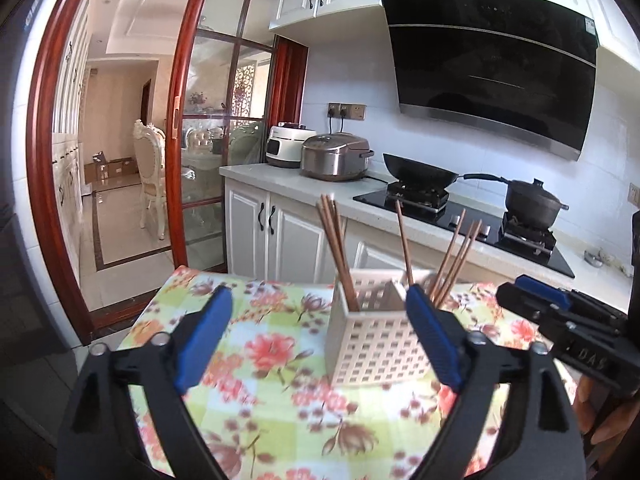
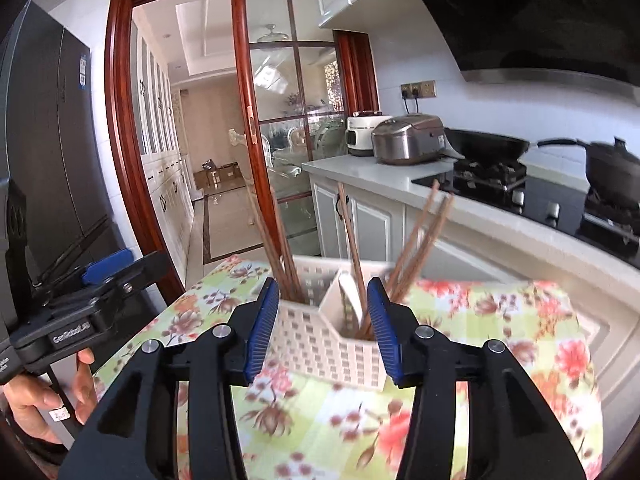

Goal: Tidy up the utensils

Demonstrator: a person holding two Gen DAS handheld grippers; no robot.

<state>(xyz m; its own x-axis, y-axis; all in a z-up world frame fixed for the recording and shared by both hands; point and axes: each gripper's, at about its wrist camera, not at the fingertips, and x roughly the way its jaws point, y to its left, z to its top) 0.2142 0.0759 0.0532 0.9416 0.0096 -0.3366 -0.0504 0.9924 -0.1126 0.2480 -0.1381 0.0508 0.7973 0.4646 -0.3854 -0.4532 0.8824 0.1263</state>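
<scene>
Both grippers hang over the flowered tablecloth [image 1: 280, 408] with their blue-padded jaws spread and nothing between them. From its own camera the left gripper [image 1: 320, 344] is wide open, its right pad just in front of the white lattice holder [image 1: 376, 344], which stands upright on the cloth to the right of the gap. The right gripper [image 2: 323, 330] is also open, its two pads on either side of the near corner of the same holder [image 2: 320, 344]; whether they touch its walls cannot be told. This holder is split by a partition into compartments. One compartment has a bunch of brown chopsticks [image 1: 334, 248] leaning left; the other has several more chopsticks [image 1: 456, 256] fanning out to the right, and one stick stands nearly upright close to the partition. In the right camera the two bunches [image 2: 276, 248] [image 2: 416, 248] lean apart the same way, blurred. Behind the table runs a white counter [image 1: 288, 182] carrying a rice cooker [image 1: 334, 156], a wok [image 1: 420, 174] and a lidded pot [image 1: 532, 200] on the stove.
</scene>
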